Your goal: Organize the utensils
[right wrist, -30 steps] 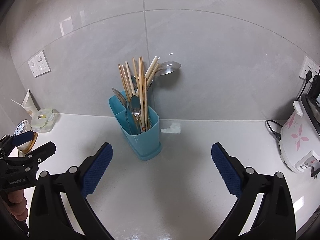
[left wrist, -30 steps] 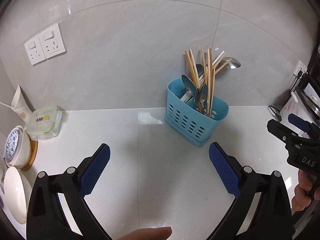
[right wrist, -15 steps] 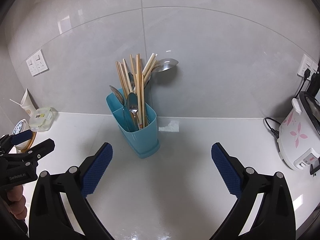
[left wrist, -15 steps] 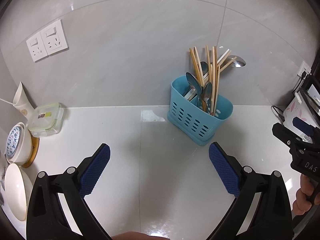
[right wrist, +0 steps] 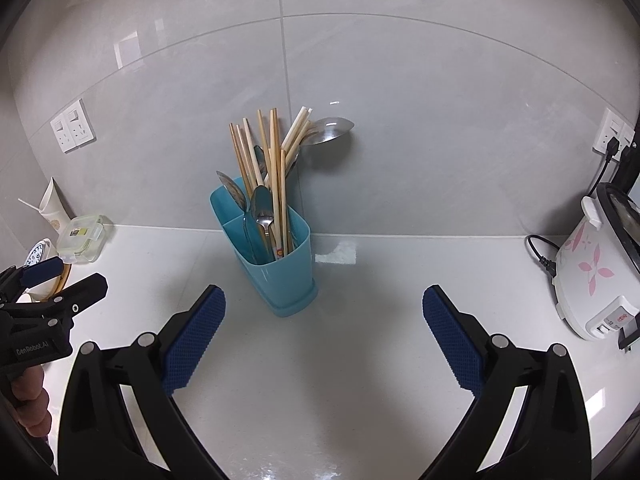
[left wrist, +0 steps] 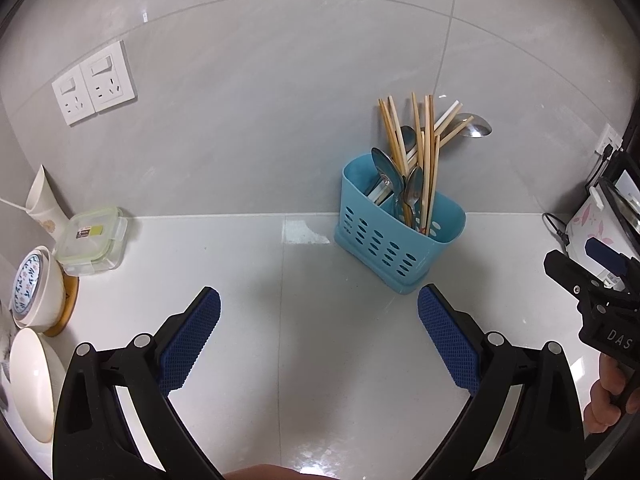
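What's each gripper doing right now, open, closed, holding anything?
Left gripper: open, holding nothing.
Right gripper: open, holding nothing.

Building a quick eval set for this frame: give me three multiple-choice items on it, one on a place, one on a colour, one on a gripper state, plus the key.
1. Where does the utensil holder stand?
A. On the counter by the back wall
B. Between the left gripper's fingers
C. On top of the rice cooker

2. What colour is the utensil holder?
A. White
B. Blue
C. Black

3. How do the left gripper and right gripper stand?
A. Both open, holding nothing
B. Both shut on chopsticks
C. Left shut on a spoon, right open

Key: 1 A, it sits on the white counter near the tiled wall, ahead of both grippers. 2 B, its plastic walls are light blue. 3 A, each wrist view shows the blue pads wide apart with only bare counter between them.
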`<act>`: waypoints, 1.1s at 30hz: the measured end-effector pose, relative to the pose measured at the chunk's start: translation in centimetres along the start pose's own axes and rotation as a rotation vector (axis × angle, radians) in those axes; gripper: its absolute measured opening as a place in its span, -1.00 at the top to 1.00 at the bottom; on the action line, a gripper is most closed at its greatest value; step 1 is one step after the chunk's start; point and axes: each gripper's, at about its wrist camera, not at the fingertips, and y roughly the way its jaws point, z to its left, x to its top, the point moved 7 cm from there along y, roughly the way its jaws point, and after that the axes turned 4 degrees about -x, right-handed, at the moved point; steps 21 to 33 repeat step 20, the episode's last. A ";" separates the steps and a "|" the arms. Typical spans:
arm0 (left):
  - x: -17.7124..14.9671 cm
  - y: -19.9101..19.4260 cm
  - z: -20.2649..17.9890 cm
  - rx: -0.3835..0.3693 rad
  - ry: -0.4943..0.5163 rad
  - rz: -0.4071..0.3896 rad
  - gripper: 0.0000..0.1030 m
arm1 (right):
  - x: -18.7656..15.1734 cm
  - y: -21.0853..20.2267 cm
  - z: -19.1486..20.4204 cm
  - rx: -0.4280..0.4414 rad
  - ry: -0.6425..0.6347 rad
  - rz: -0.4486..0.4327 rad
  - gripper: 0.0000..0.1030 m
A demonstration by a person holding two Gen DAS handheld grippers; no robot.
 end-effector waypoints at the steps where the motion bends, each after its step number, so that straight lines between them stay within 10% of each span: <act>1: 0.0 0.0 0.0 0.000 -0.001 0.000 -0.88 | 0.0 0.0 0.0 -0.001 0.001 0.000 -0.85; 33: 0.1 0.2 0.0 0.012 -0.022 0.004 -0.88 | -0.1 0.1 -0.3 -0.009 0.016 0.008 -0.85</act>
